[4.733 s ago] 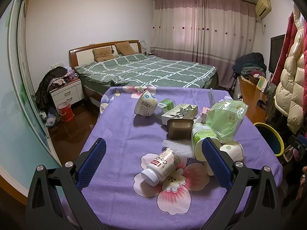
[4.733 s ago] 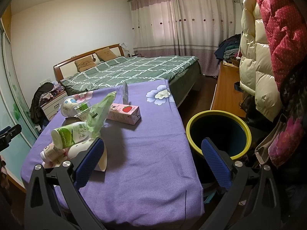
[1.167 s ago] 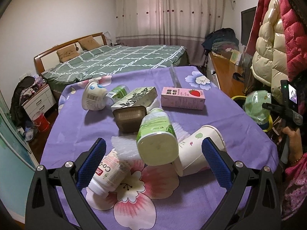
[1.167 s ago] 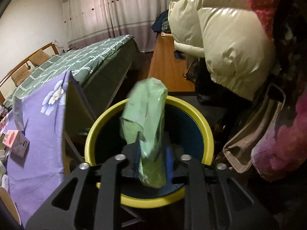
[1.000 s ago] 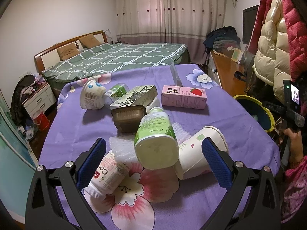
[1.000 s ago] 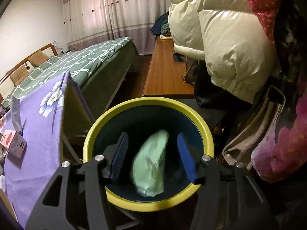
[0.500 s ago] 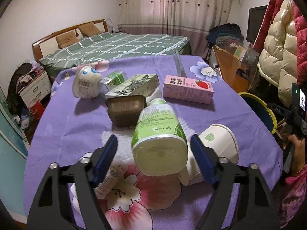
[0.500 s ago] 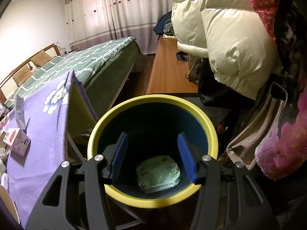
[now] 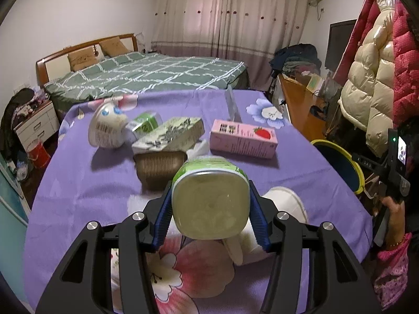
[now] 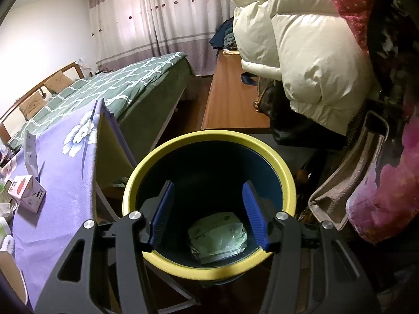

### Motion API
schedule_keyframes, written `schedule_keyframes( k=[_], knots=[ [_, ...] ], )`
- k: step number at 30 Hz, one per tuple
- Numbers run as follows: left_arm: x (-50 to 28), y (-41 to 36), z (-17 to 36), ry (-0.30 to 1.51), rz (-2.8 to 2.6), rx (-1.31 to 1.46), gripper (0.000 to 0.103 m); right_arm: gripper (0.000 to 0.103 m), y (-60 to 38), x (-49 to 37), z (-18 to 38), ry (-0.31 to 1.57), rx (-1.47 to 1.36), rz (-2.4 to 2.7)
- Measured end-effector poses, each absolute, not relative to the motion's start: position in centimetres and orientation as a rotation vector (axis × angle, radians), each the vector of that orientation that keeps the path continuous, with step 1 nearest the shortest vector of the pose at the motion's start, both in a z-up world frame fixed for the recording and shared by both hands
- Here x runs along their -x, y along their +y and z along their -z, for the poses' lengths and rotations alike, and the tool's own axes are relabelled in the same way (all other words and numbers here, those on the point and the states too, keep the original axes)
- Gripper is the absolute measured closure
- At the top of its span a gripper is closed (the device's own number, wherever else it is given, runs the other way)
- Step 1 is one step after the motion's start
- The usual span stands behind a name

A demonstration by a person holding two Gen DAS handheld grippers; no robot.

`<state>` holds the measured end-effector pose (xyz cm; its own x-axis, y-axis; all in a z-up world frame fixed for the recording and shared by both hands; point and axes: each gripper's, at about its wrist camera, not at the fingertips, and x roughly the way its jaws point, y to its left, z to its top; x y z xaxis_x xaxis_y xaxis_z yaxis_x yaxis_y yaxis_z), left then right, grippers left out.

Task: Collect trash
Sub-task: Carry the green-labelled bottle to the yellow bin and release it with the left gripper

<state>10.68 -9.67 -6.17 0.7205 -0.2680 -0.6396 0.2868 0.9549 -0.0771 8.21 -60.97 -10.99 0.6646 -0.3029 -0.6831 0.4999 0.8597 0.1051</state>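
My left gripper (image 9: 210, 214) is shut on a green-and-white plastic bottle (image 9: 209, 204), its square base facing the camera, above the purple flowered table (image 9: 78, 183). A white paper cup (image 9: 285, 204) lies just right of it. A pink strawberry milk carton (image 9: 243, 138), a floral box (image 9: 170, 136), a brown tray (image 9: 159, 167) and a white tub (image 9: 104, 128) lie further back. My right gripper (image 10: 208, 214) is open and empty over the yellow-rimmed bin (image 10: 209, 136), where a green plastic bag (image 10: 218, 238) lies at the bottom.
The bin (image 9: 340, 164) stands off the table's right edge, below hanging puffer coats (image 9: 371, 91). A bed (image 9: 146, 76) lies beyond the table. A wooden desk (image 10: 233, 99) runs behind the bin. The pink carton also shows in the right wrist view (image 10: 26, 193).
My left gripper moved in and closed on the green-and-white bottle. My right gripper released the green bag, which fell to the bin's bottom, and has opened wider.
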Motion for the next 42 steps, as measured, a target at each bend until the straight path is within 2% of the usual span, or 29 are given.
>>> schedule_keyframes(
  k=[20,35,42],
  knots=[
    [-16.0,-16.4,2.2,0.591,0.373,-0.064,0.051,0.051,-62.4,-4.8,9.1,0.644,-0.327,0.477],
    [-14.6,-32.4,-0.7,0.535,0.681,-0.131,0.051,0.051,-66.3,-1.1,9.4,0.621,-0.382,0.546],
    [-15.6,-40.9,3.2,0.603,0.736,-0.189,0.051,0.051,-67.6,-0.6,10.5,0.634,-0.406,0.544]
  ],
)
